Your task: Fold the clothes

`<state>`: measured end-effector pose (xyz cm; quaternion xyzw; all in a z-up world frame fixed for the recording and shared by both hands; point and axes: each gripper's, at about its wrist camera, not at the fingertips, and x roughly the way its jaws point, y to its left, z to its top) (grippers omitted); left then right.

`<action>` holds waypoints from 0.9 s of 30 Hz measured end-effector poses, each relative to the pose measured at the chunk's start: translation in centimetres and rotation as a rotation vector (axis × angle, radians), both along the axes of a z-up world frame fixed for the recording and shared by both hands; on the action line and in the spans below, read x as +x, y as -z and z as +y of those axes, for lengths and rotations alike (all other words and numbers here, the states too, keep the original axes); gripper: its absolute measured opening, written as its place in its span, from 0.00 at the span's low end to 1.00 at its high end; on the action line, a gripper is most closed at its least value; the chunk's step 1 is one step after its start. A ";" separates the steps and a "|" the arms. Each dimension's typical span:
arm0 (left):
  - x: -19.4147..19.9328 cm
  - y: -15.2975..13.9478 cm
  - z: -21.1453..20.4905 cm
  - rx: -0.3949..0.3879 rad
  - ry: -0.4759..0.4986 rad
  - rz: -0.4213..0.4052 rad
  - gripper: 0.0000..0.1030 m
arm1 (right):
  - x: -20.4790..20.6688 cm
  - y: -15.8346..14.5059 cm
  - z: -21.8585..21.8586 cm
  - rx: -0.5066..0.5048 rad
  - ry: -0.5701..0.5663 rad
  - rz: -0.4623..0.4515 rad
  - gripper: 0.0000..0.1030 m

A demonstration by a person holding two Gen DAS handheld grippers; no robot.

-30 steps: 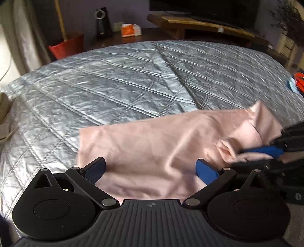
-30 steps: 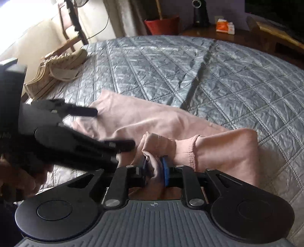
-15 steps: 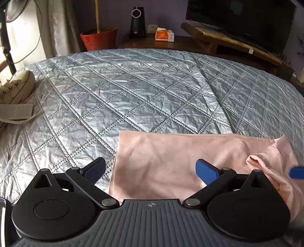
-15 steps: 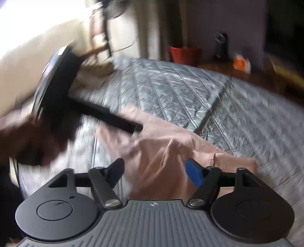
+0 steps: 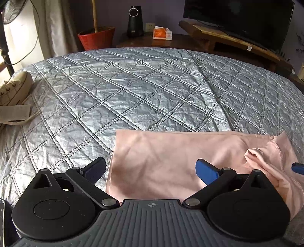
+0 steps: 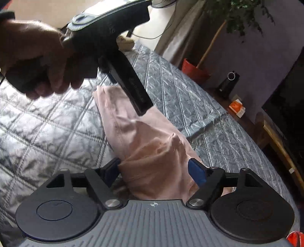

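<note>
Pink garment [image 5: 171, 161] lying on a grey quilted bedspread [image 5: 133, 91], partly folded.

Flat and smooth toward its left edge, bunched into a rumpled heap at the right end. Left gripper [image 5: 150, 169] poised over the flat part, jaws spread wide, gripping nothing. Right gripper [image 6: 154, 170] over the bunched end, jaws closing yet wide apart, cloth between them but pads not pressing it. Left hand [image 6: 36, 62] wrapped round its gripper's handle. Off the bed's far side: red pot [image 5: 96, 38], black speaker [image 5: 134, 20], television [image 5: 239, 17], shoe [image 5: 14, 87].

Bedroom: quilted bed [image 5: 152, 91], television [image 5: 239, 17]
</note>
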<state>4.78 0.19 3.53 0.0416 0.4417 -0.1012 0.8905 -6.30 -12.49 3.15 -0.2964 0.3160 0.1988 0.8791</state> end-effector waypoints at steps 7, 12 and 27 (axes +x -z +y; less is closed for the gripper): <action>-0.1 0.2 -0.5 0.014 0.019 0.004 0.99 | 1.1 0.7 0.7 -0.028 -0.050 0.025 0.57; -0.1 0.3 -0.6 0.018 0.025 0.009 0.99 | 0.7 0.8 0.6 -0.004 -0.062 0.039 0.40; -0.3 0.8 -1.1 0.038 0.047 0.024 1.00 | 1.1 -1.0 -4.1 0.351 0.029 0.214 0.25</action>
